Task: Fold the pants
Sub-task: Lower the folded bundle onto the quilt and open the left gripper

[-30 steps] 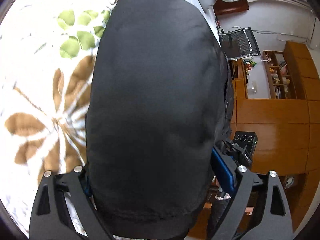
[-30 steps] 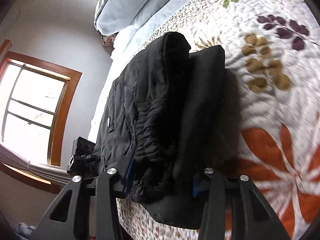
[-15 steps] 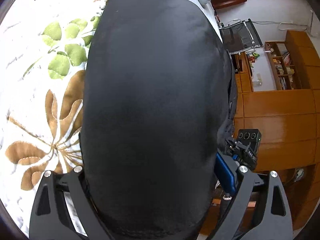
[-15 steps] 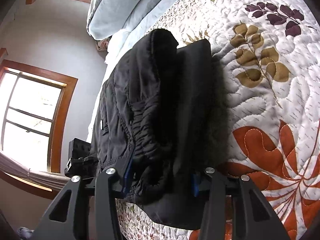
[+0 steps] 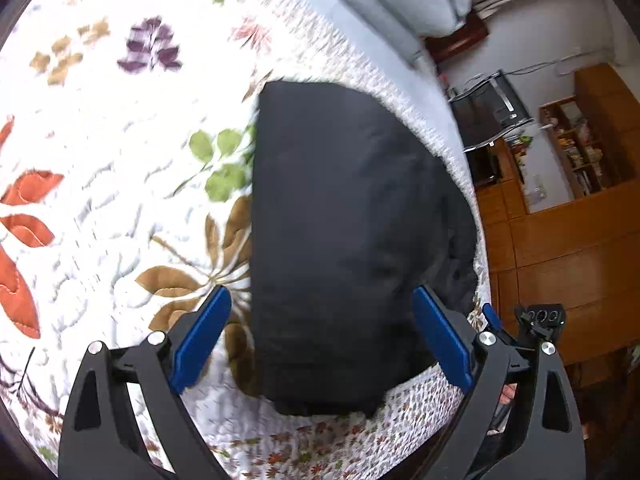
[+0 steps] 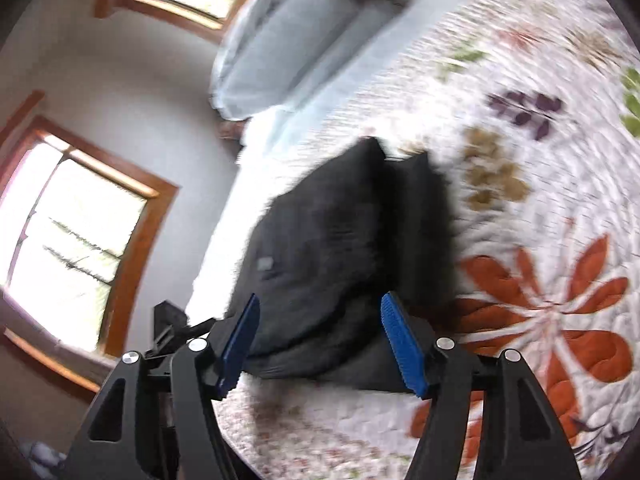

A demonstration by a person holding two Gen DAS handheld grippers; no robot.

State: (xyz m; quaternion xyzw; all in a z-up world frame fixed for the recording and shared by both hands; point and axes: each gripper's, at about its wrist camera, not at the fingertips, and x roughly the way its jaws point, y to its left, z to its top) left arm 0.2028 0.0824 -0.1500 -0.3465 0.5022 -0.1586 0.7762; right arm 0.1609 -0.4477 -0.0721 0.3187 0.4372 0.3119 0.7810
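Observation:
The black pants (image 5: 344, 240) lie folded in a thick rectangular bundle on the floral quilt (image 5: 100, 200). My left gripper (image 5: 320, 340) is open, its blue pads (image 5: 200, 336) standing apart on either side of the bundle's near end without holding it. In the right wrist view the same bundle (image 6: 332, 260) lies near the bed's edge. My right gripper (image 6: 320, 344) is open too, blue pads (image 6: 400, 344) apart just in front of the bundle. The right wrist view is blurred by motion.
Pale blue pillows (image 6: 288, 36) lie at the head of the bed. Wooden cabinets (image 5: 560, 240) and a black chair (image 5: 488, 112) stand beside the bed. Windows (image 6: 72, 248) are on the wall past the bed's other edge (image 6: 216, 264).
Both grippers have let go of the pants, opened and pulled back. The bundle now lies free on the quilt and looks smaller in both views.

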